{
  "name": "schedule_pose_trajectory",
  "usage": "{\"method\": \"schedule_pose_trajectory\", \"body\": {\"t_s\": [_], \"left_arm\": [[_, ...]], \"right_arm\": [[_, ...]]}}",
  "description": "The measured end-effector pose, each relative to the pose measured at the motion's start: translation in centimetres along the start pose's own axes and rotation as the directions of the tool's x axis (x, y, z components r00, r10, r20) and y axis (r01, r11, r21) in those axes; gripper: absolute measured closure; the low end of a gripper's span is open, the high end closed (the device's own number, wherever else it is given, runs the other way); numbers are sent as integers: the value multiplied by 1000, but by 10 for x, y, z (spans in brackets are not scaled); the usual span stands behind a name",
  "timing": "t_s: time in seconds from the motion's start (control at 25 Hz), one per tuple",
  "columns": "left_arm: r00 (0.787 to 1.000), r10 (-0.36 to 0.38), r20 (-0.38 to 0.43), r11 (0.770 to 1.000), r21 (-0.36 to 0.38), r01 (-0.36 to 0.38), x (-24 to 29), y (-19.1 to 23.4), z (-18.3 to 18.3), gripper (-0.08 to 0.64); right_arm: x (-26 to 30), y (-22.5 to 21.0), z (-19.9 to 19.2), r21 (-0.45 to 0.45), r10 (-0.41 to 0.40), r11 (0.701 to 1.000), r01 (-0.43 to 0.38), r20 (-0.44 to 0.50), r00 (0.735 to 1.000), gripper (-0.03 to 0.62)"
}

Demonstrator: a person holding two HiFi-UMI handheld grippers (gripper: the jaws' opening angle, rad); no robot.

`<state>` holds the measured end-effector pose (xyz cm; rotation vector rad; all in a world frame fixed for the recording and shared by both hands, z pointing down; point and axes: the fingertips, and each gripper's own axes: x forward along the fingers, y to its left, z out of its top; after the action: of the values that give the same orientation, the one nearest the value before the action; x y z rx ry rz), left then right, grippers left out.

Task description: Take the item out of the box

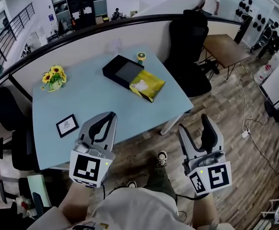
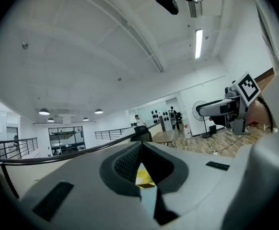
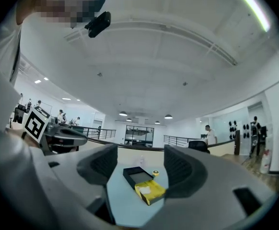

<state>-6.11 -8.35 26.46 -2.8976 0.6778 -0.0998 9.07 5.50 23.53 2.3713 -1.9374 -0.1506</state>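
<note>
A black open box lies on the pale blue table, far right of centre. A yellow flat item rests against the box's near right corner on the tabletop. The box and the yellow item also appear between the right gripper's jaws, well ahead of them. My left gripper is shut with nothing in it, held over the table's near edge. My right gripper is open and empty, off the table over the wooden floor. Both are far from the box.
A small vase of sunflowers stands at the table's far left. A small framed card lies near the front left. A yellow-lidded cup sits behind the box. A black office chair stands to the right, a brown table beyond it.
</note>
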Motion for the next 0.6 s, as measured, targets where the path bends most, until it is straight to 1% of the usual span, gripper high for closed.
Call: {"method": "schedule_pose_trajectory", "body": {"t_s": [0.24,0.44,0.6], "left_arm": [[998,68,-8,998,16,-68,69,21,-10,551],[992,126,-17,992,9,-126,134,36,-8,551],[983,182,-37,983,1,-183,186,45,-6,551]], "right_arm": [[70,-47,-21,3,57,998,-57,10,998,295],[136,-90,-31,6,142,990,-142,-7,990,295],[189,-125,-35,0,222,975,-222,-19,975,294]]}}
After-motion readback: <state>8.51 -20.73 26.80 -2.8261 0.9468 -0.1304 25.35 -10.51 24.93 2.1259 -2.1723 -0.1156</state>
